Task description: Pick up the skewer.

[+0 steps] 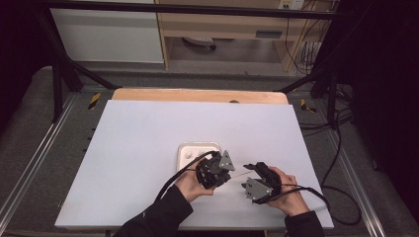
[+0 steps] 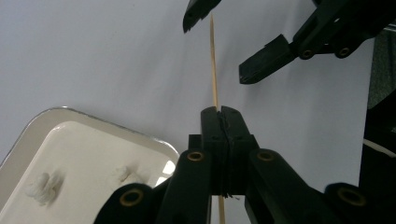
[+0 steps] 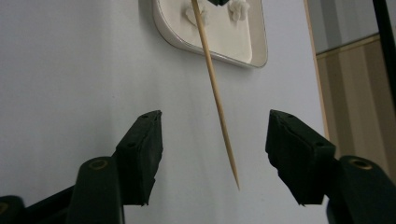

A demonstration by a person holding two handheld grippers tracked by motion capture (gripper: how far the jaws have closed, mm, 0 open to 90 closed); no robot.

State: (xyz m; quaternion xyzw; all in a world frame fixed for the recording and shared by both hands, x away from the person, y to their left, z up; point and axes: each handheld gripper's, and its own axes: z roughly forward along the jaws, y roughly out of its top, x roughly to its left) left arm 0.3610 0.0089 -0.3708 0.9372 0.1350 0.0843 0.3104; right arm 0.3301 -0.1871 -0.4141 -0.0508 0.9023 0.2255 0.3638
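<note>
While the white bench [image 1: 148, 148] carries a pale tray [image 1: 185, 150] near the middle of its front edge, the left claw [image 2: 223, 122] is clamped tight on a thin wooden skewer [image 2: 214, 65]. Its pointed end hangs untouched between the right claw [image 3: 215, 154], half open.

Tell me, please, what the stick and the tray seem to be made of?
Stick: probably wood or bamboo; pale tan, matte, thin, with a sharp point. Tray: likely glazed ceramic or plastic; white, glossy, with light reflecting from its rounded rim. The pictures cannot decide which.
</note>
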